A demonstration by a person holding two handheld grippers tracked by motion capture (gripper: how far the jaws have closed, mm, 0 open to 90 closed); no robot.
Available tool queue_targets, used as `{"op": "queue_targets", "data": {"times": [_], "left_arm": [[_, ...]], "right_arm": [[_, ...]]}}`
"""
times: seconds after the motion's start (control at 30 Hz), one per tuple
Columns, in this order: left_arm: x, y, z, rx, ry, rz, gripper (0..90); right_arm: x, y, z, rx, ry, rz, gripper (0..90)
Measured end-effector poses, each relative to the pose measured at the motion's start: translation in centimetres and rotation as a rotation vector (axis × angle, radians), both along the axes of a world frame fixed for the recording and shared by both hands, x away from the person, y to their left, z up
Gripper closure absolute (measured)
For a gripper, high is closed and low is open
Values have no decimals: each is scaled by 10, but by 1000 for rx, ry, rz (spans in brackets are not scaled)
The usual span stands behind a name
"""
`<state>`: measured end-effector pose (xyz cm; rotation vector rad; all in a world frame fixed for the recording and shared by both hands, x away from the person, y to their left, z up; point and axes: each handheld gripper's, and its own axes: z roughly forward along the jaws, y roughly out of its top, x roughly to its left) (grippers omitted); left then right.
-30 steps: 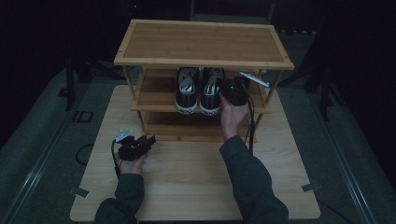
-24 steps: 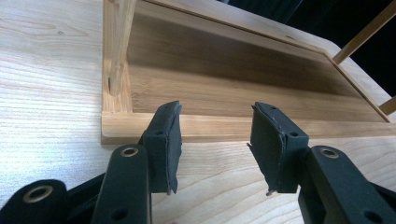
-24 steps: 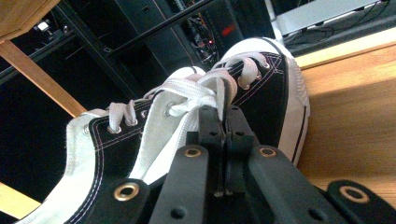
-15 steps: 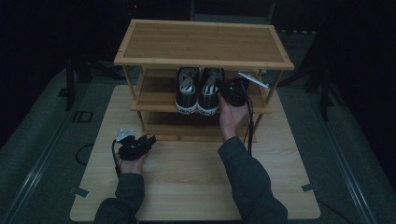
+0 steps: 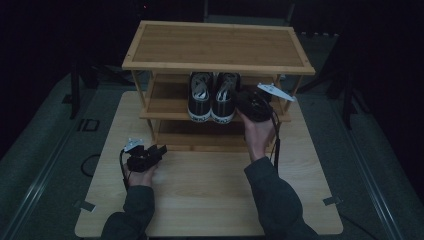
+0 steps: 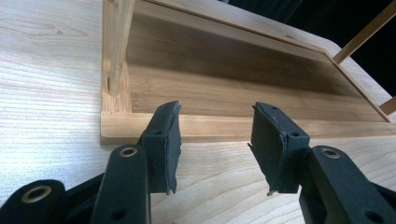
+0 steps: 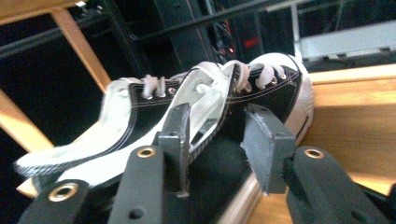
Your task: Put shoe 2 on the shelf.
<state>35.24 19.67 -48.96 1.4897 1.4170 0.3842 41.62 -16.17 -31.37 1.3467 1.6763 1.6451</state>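
The right gripper (image 5: 252, 102) has just been opening its jaws around the side wall of the right sneaker (image 5: 224, 98), now set on the middle shelf (image 5: 165, 107) of the bamboo shoe rack (image 5: 215, 45) beside the left sneaker (image 5: 200, 97); the pads seem loose on the black canvas. Next I expect a straight retreat, without catching the white laces. The left gripper (image 5: 150, 155) rests on the pale wooden table (image 5: 210, 200), jaws half open and empty.

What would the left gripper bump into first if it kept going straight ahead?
Probably the front edge of the shoe rack's bottom shelf. The left gripper points low across the table at that wooden lip, jaws open with nothing between them.
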Motion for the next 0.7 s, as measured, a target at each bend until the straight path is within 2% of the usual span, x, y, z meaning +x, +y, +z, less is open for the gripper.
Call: {"op": "queue_targets", "data": {"times": [0.13,0.4,0.5,0.7], "left_arm": [[1,-1,-1,3,4,1,527],[1,-2,-1,12,5,0,521],[1,-3,-1,12,6,-1,520],[1,-2,-1,13,6,1,520]], "right_arm": [[-17,-18,-1,45,-31,28,592],[-40,-39,-1,-6,-52,39,600],[-47,-46,-6,-32,-47,37,606],[-61,-59,-17,-55,-40,40,606]]}}
